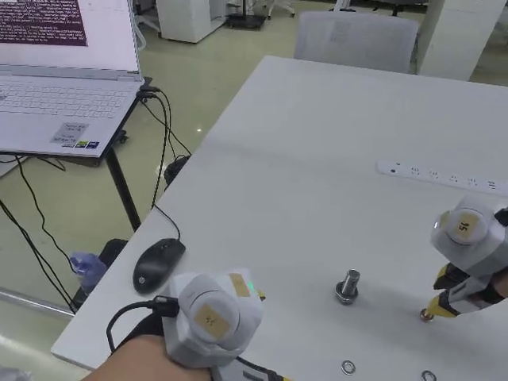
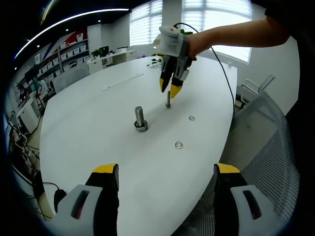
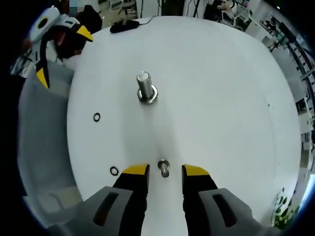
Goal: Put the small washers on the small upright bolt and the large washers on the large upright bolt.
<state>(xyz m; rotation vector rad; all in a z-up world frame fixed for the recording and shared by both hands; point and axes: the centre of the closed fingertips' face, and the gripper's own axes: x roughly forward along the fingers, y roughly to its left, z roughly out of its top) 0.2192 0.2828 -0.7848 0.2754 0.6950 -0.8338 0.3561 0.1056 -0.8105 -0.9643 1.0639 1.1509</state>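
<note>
Centrally, the large bolt (image 1: 348, 286) stands upright on the white table (image 1: 317, 159). The small bolt (image 1: 427, 315) stands upright at its 4 o'clock, well apart. Right gripper (image 3: 165, 170): jaws narrowly parted, one on each side of the small bolt, with a slim gap on both sides and nothing gripped. Left gripper (image 2: 166, 169): jaws wide and empty, above the table's near edge, with the large bolt at its 12 o'clock. One washer (image 1: 348, 367) lies flat at 6 o'clock of the large bolt; a second washer (image 1: 429, 375) lies flat at 6 o'clock of the small bolt. A mouse (image 1: 159, 264) lies at 9 o'clock of the large bolt.
</note>
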